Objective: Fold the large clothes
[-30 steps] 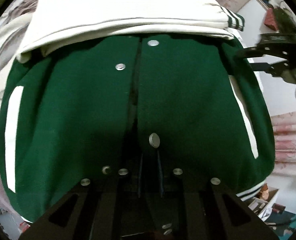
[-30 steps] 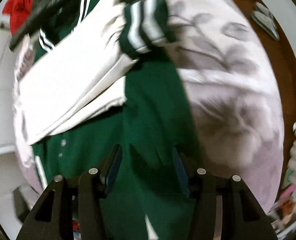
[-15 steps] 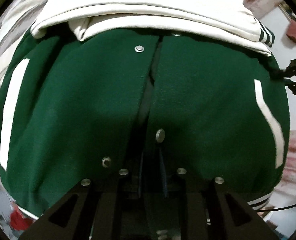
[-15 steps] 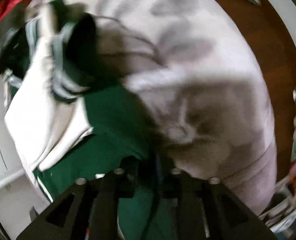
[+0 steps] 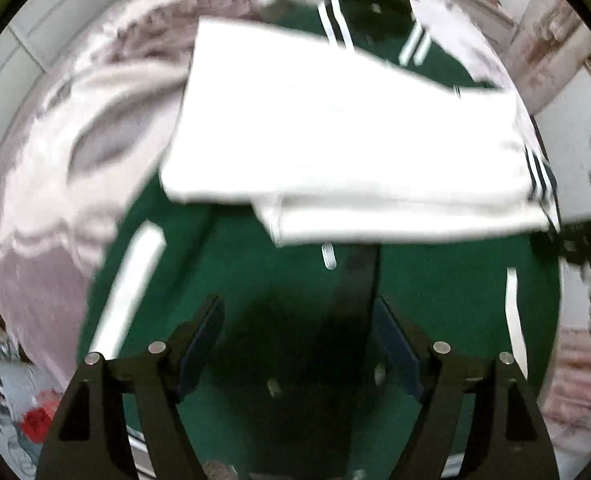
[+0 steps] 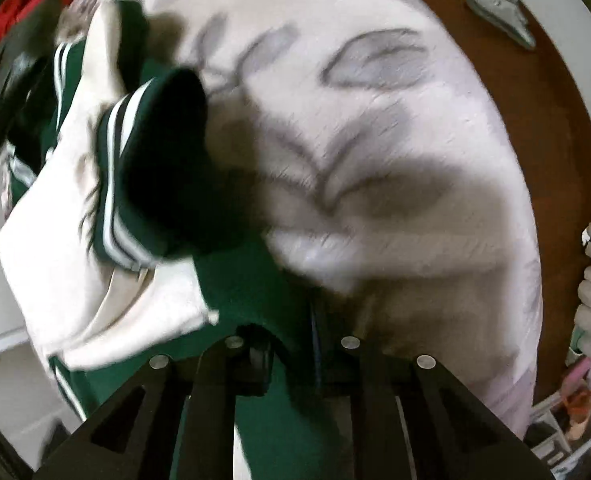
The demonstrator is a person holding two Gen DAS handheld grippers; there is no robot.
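A green varsity jacket (image 5: 435, 292) with white sleeves (image 5: 335, 132) lies on a bed with a pale floral cover (image 6: 395, 140). The sleeves are folded across its upper body. My left gripper (image 5: 297, 334) is open above the jacket's snap-button front, with nothing between its fingers. My right gripper (image 6: 291, 344) is shut on the green edge of the jacket (image 6: 255, 284) at its side. A striped green cuff (image 6: 143, 168) lies just ahead of it. The right gripper shows as a blurred dark shape (image 5: 587, 240) at the right edge of the left wrist view.
A brown wooden bed frame (image 6: 555, 120) runs along the right, with grey slippers (image 6: 499, 8) on the white floor beyond. Red cloth (image 6: 23, 12) lies at the far end of the bed. White cabinets (image 5: 35, 32) stand past the bed's left side.
My left gripper opened, let go of the jacket front and pulled back, so more of the jacket shows. My right gripper, open a second ago, closed on the jacket's side edge.
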